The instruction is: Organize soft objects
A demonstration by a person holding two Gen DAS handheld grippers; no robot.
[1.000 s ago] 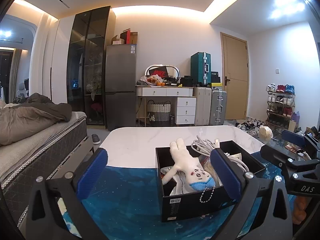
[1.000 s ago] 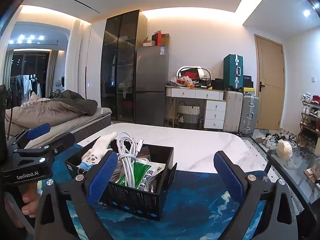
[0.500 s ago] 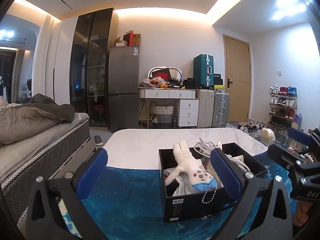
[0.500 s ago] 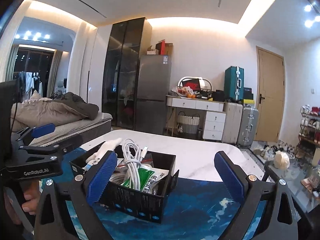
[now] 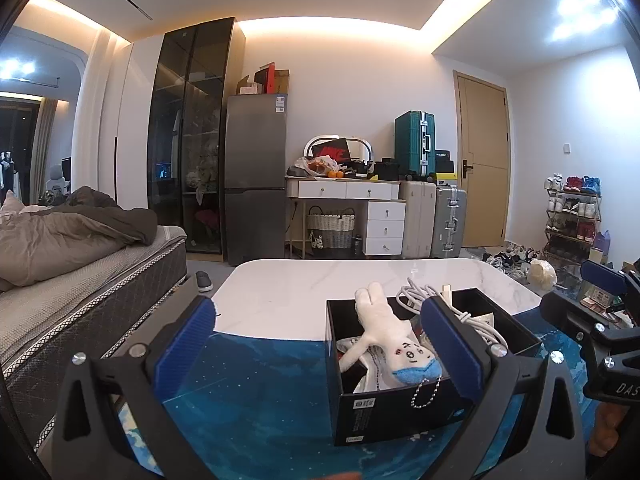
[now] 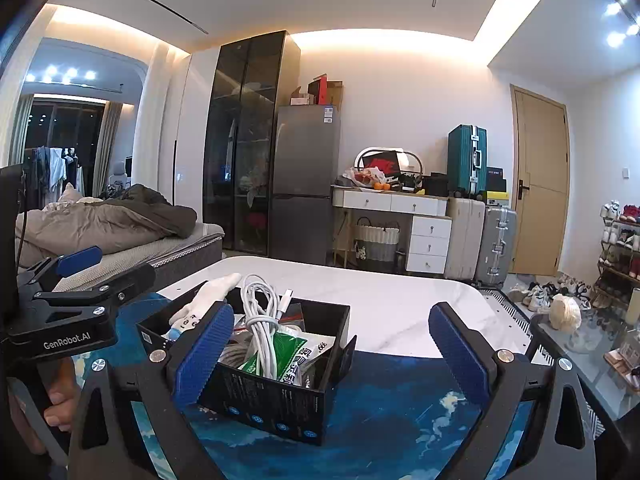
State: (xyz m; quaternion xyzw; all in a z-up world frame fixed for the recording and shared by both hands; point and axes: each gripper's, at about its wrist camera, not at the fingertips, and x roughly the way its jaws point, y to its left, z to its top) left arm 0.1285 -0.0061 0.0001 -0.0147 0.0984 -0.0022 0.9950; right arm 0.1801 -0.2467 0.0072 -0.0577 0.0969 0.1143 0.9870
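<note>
Left wrist view: white plush rabbit [image 5: 382,340], coiled white cable [image 6: 260,320] and green packet [image 6: 286,354] lie in the black cardboard box [image 5: 404,412] on the blue mat's [image 5: 260,400] far edge; left gripper [image 5: 316,344] and right gripper [image 6: 330,352] both spread, empty, fitting either sorting finished or box awaiting emptying.

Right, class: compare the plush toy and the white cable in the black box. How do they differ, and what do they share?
The plush toy is one fluffy stretched-out body with a printed face; the white cable is smooth, thin and coiled into a bundle. The plush toy has a blue end with a bead chain; the white cable ends in a plug. Both are pale, soft and poke above the black box.
</note>
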